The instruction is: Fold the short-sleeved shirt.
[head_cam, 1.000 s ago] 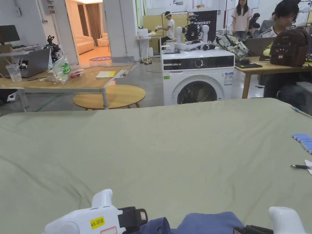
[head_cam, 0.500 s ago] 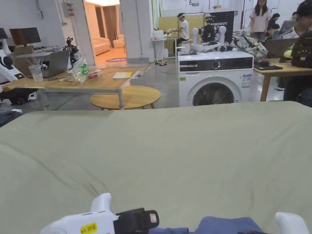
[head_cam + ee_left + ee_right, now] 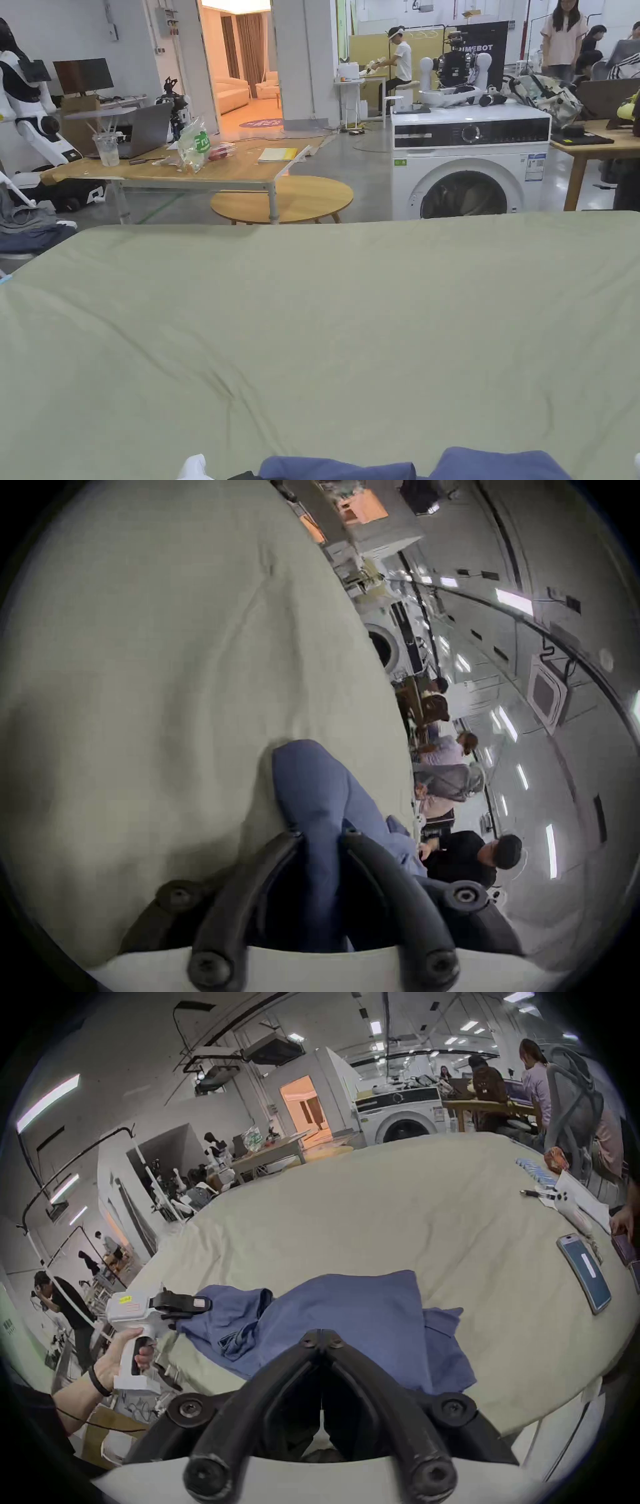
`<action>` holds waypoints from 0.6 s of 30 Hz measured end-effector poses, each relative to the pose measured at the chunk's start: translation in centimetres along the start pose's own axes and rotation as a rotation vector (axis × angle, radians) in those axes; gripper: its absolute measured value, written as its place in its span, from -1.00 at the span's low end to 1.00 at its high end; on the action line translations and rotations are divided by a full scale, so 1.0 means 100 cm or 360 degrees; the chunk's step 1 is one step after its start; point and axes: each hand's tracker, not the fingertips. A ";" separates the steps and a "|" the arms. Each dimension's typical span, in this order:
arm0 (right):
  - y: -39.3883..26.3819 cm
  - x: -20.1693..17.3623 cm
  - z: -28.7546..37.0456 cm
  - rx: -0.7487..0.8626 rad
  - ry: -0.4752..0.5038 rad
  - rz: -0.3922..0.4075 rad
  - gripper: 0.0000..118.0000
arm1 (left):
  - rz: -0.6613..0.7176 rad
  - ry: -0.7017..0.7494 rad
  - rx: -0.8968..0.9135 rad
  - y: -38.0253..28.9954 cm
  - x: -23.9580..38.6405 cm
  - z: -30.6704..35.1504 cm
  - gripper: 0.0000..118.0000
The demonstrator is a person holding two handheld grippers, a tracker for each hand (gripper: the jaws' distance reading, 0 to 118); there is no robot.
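Note:
The blue short-sleeved shirt [image 3: 494,464] lies crumpled at the near edge of the green-covered table [image 3: 312,325]. In the left gripper view a bunched fold of the shirt [image 3: 311,791] runs between the two black jaws, and the left gripper [image 3: 323,835] is shut on it. The right gripper view has the shirt [image 3: 346,1310] spread in front of the right gripper [image 3: 322,1334], whose jaws meet tip to tip on the cloth's near edge. Farther left there, a hand holds the white left gripper [image 3: 204,1305] at the shirt's left end.
A phone [image 3: 585,1276], a white controller [image 3: 571,1206], a pen [image 3: 530,1193] and a row of blue pieces [image 3: 533,1172] lie along the table's right side, near another person's hand [image 3: 623,1220]. Beyond the far edge stand a washing machine [image 3: 469,162] and wooden tables [image 3: 187,172].
The head camera has turned left and tipped up, so both grippers have slid off the bottom of its picture. The shirt stays at the near edge, now showing as two humps.

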 end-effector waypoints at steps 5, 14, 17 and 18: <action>0.006 0.006 0.002 0.0010 -0.0017 0.0019 -1.00 | -0.0199 -0.0110 0.0188 0.014 0.037 0.062 -0.90; 0.005 0.003 -0.007 -0.0020 -0.0007 0.0087 -1.00 | -0.1033 0.0118 0.0133 -0.033 0.166 0.053 -0.90; -0.001 0.003 0.007 -0.0006 0.0069 -0.0004 -1.00 | -0.1141 0.0122 -0.0095 -0.072 0.176 -0.023 -0.90; -0.003 0.004 0.011 0.0007 0.0084 -0.0039 -1.00 | -0.1123 0.0133 -0.0142 -0.076 0.172 -0.047 -0.90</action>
